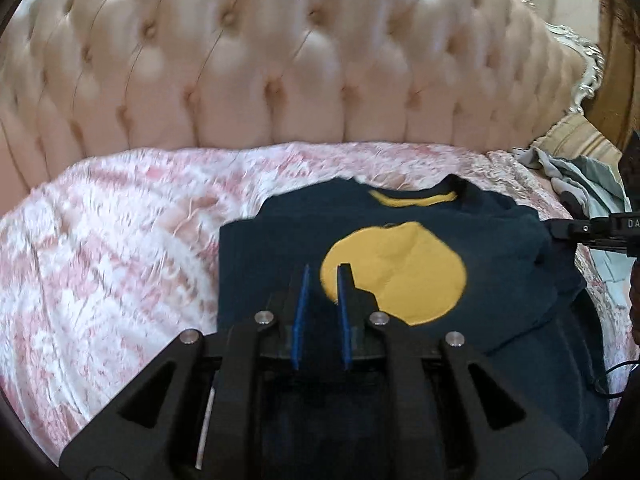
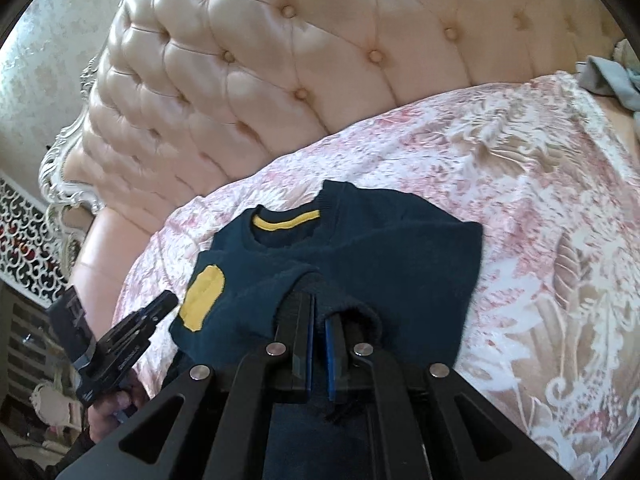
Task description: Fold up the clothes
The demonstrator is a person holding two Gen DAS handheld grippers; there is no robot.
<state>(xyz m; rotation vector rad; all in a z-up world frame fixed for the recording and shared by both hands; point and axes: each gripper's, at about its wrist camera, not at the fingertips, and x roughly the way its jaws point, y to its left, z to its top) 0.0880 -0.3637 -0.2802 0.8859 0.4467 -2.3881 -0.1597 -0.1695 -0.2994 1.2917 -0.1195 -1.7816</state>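
Now the navy sweater (image 1: pixel 400 220) lies collar toward headboard (image 1: pixel 280 60); right gripper (image 2: pixel 318 312) jaws pinch its sleeve.

Bed (image 1: pixel 120 240) w/ pink-white floral bedspread (image 2: pixel 500 200), crinkled, covers whole top. Tufted peach headboard (image 1: pixel 280 60) at far edge, ornate silver-white trim at corners.

Directly on spread:
- navy sweater (image 1: pixel 500 232), yellow circle patch on front, yellow strip inside collar; collar twd headboard, left side folded over, edge straight; right side rumpled, one part raised off spread.
- grey-green cloth heap (image 1: pixel 576 176) at right edge, apart from sweater, near headboard corner.
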